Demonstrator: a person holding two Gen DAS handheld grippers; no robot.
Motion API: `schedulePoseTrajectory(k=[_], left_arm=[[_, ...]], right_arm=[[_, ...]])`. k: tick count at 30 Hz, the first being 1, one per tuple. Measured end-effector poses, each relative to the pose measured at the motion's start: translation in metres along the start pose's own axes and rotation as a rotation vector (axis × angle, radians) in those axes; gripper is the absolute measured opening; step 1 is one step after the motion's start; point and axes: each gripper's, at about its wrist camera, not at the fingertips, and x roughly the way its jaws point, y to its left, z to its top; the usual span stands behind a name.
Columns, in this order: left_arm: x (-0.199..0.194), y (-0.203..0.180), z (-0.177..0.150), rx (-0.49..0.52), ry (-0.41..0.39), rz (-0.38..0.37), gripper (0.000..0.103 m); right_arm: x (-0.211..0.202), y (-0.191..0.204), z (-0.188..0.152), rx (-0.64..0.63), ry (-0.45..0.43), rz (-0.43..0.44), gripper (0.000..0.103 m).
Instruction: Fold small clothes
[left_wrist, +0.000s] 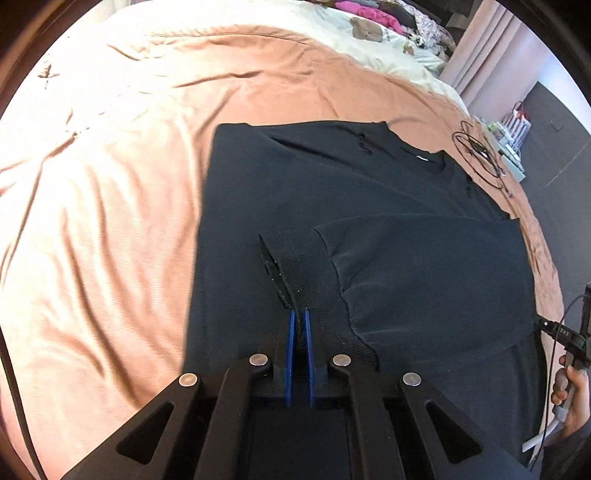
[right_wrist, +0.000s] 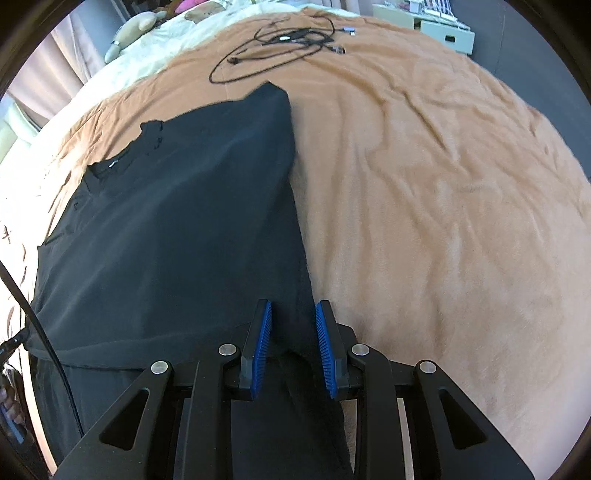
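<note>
A black top lies spread on the bed, collar toward 1 o'clock in the left wrist view. Its side edges look already turned in, so the body reads as a long narrow panel, and one sleeve is laid across the body from 3 o'clock. The left gripper is closed on that sleeve's ribbed cuff, the blue pads pressed together with fabric between them. The right gripper stands part-open at the top's edge toward 6 o'clock, cloth lying between its pads; whether they press it cannot be told. By the look of it the fold is at a middle stage: the sleeve needs settling flat, and the lengthwise fold, hem up to collar, is not yet done. A cable lies beyond the top at 12 o'clock in the right view.
</note>
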Motion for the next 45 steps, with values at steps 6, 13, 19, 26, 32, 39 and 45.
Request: schedulePoseTrajectory(k=[6,13,19,26,32,39,45], left_arm=[[0.016,0.018,-0.006,-0.036,0.052,0.014,0.006],[0.012,0.023,-0.009,-0.006,0.045,0.127,0.008],[-0.033,0.044,-0.012,-0.054,-0.018,0.09,0.008],[-0.088,0.051,-0.041,-0.07,-0.068,0.057,0.009],[-0.122,0.048,-0.075,-0.07,-0.121,0.03,0.072],[-0.157,0.05,-0.12,-0.058,-0.187,0.02,0.084],[-0.18,0.05,-0.164,-0.041,-0.254,0.038,0.084]], right_arm=[[-0.003,0.003,-0.003,-0.013,-0.01,-0.021,0.022],[-0.008,0.0,-0.004,-0.011,-0.015,-0.062,0.023],[-0.044,0.001,-0.013,-0.022,-0.071,-0.028,0.026],[-0.088,-0.001,-0.042,-0.059,-0.112,0.044,0.038],[-0.122,-0.012,-0.073,-0.067,-0.15,0.086,0.077],[-0.153,-0.025,-0.114,-0.082,-0.169,0.113,0.093],[-0.178,-0.042,-0.156,-0.069,-0.195,0.124,0.103]])
